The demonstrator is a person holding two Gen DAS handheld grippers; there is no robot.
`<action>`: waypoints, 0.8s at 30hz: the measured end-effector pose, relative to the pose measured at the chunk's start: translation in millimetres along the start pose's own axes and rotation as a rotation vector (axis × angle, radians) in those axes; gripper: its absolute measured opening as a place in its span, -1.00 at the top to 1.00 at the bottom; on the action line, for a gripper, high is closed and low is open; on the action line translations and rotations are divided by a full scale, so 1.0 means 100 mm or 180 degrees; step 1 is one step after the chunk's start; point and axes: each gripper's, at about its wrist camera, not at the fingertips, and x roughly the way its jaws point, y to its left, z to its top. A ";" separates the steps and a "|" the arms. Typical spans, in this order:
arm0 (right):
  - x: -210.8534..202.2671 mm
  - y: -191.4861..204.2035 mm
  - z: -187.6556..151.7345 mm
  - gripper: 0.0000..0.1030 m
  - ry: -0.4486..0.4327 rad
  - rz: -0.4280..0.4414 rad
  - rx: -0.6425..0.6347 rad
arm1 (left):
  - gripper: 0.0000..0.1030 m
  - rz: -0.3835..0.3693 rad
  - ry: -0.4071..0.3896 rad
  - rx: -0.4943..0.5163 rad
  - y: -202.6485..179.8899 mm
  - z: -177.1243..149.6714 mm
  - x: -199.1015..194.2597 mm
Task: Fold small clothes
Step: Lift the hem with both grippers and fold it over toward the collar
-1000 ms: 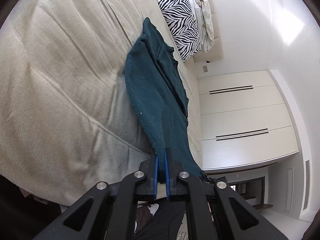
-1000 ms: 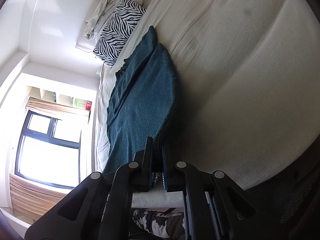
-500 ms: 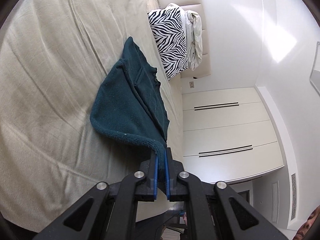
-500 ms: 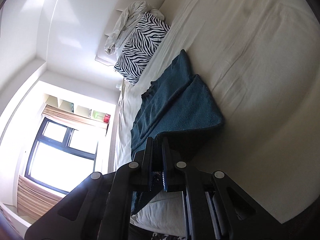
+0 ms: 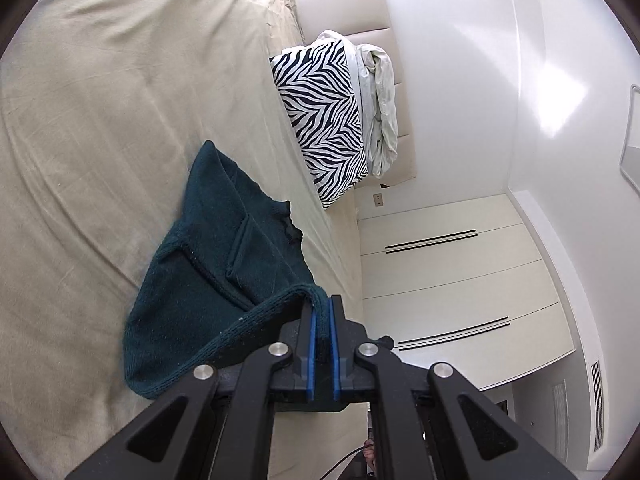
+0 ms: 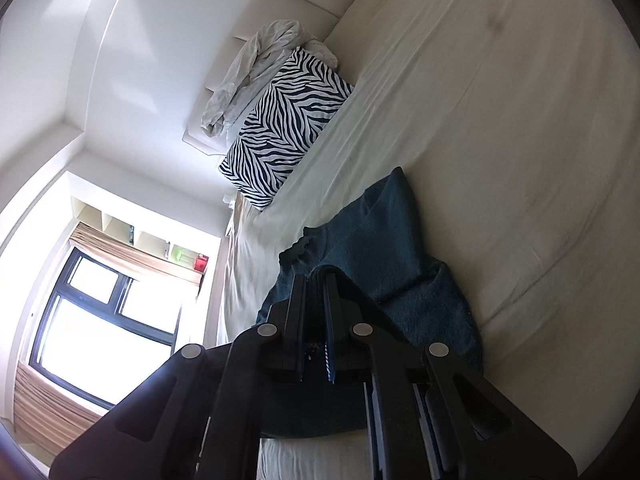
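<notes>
A dark teal knitted garment (image 5: 224, 256) lies on the beige bed sheet (image 5: 100, 120), its near end lifted and folded over towards its far end. My left gripper (image 5: 322, 304) is shut on the garment's ribbed hem. In the right wrist view the same garment (image 6: 384, 248) shows, and my right gripper (image 6: 314, 280) is shut on its near edge. Both grippers hold the edge above the part that lies on the bed.
A zebra-print pillow (image 5: 324, 120) and a crumpled pale cloth (image 5: 380, 100) lie at the padded headboard (image 5: 344, 4). White wardrobe doors (image 5: 448, 280) stand beside the bed. A bright window (image 6: 100, 320) is on the other side.
Both grippers have carried the garment's near edge forward towards the pillow. The garment, stretched long a second ago, now lies doubled over and shorter.
</notes>
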 end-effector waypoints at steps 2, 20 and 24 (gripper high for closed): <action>0.21 -0.01 0.13 0.87 -0.0024 -0.0050 0.0014 | 0.88 0.0014 0.0004 -0.0003 0.00 0.15 0.16; 1.99 -0.48 0.97 0.82 -0.0027 -0.0626 0.0244 | 0.85 0.0601 0.0003 -0.0131 0.63 1.26 1.45; 2.11 -0.70 1.14 0.80 -0.0151 -0.0800 0.0456 | -0.04 0.0656 -0.0010 -0.0167 0.75 1.34 1.52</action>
